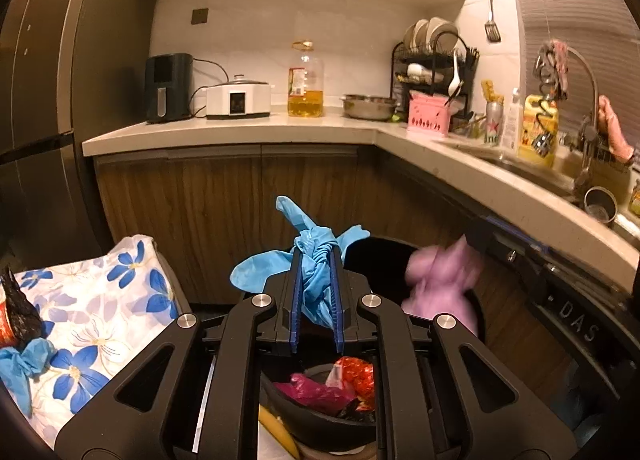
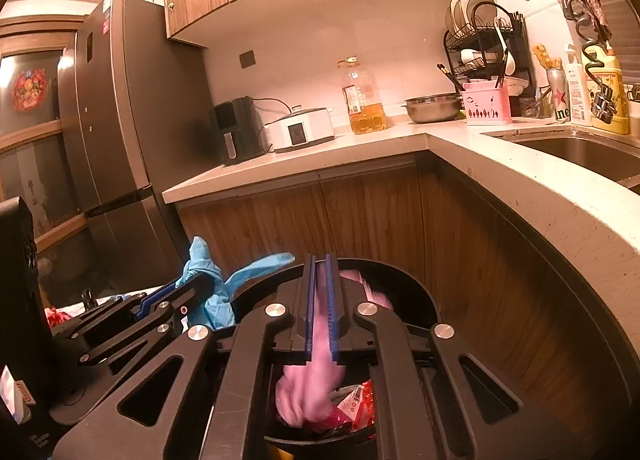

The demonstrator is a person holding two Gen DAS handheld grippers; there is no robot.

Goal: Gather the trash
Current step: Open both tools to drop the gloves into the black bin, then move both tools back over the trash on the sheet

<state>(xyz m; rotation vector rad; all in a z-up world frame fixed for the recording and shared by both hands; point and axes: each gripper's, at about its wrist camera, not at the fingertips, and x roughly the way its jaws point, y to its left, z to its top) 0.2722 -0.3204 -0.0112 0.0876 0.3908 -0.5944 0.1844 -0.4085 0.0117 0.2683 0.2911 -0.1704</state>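
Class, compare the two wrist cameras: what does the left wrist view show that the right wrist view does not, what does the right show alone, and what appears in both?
Only the left wrist view: the flowered cloth with a red cup and another blue glove lying on it, plus a banana.

Only the right wrist view: the left tool seen from the side, and a red ornament behind glass.

Both: the black bin with red wrappers, the blue glove in the left tool, the blurred pink glove over the bin, the oil bottle and the dish rack.
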